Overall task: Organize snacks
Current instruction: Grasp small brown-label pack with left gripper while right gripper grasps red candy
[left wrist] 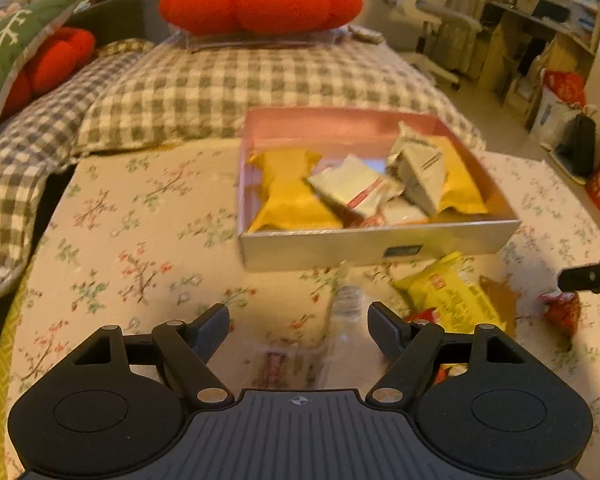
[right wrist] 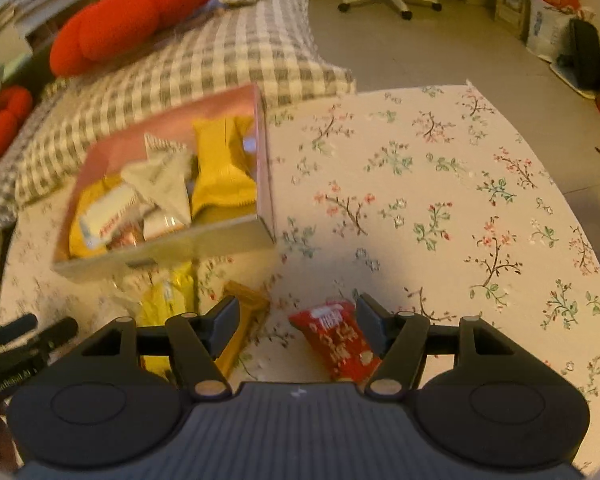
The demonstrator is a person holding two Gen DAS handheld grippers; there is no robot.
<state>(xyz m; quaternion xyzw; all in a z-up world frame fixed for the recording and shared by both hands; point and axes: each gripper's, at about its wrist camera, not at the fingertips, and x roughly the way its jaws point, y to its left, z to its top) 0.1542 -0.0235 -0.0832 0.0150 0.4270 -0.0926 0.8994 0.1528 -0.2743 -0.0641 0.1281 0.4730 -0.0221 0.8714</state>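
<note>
Shallow box (left wrist: 364, 242) holds yellow, white packets; others, blurred, lie outside.

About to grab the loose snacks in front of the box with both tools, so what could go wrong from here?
1. The right tool is open over the red packet, which sits off-centre toward one finger; closing may nudge it aside.
2. The clear wrapper ahead of the open left tool is hard to see and could slip.
3. The box is already heaped; added packets may slide out.
</note>
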